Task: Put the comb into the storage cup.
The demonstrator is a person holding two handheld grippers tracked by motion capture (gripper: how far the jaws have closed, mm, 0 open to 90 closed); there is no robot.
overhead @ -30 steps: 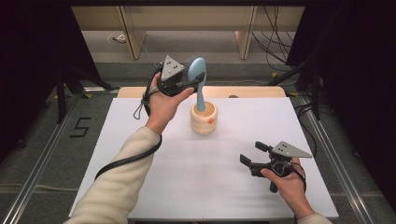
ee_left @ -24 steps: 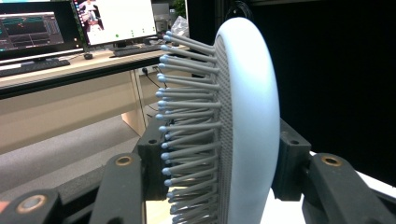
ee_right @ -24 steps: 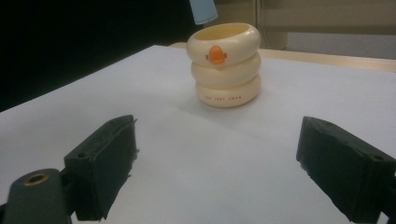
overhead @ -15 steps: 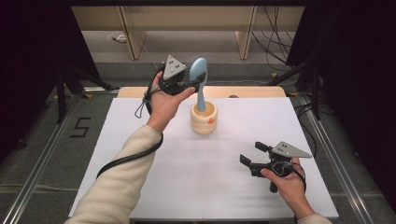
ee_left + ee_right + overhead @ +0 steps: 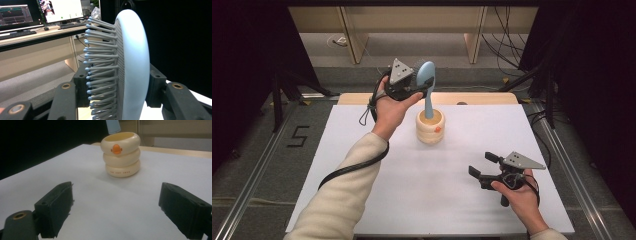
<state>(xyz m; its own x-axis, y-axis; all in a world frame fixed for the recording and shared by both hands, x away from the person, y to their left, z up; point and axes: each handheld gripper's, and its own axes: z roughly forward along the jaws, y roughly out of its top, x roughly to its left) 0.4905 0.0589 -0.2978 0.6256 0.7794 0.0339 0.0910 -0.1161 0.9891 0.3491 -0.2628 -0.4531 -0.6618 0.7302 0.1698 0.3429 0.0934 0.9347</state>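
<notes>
Hairbrush, pale blue, grey bristles: stood upright, handle down in cream ringed holder on white table, head clamped by left gripper fingers. Holder bore orange duck-bill mark; small lettering unreadable. Right gripper fingers apart, empty, near the table's front edge.

I work in a lab or recording room; black curtains flank my white-covered desk; loose cables trail behind it; monitors and a keyboard sit on a bench beyond.
</notes>
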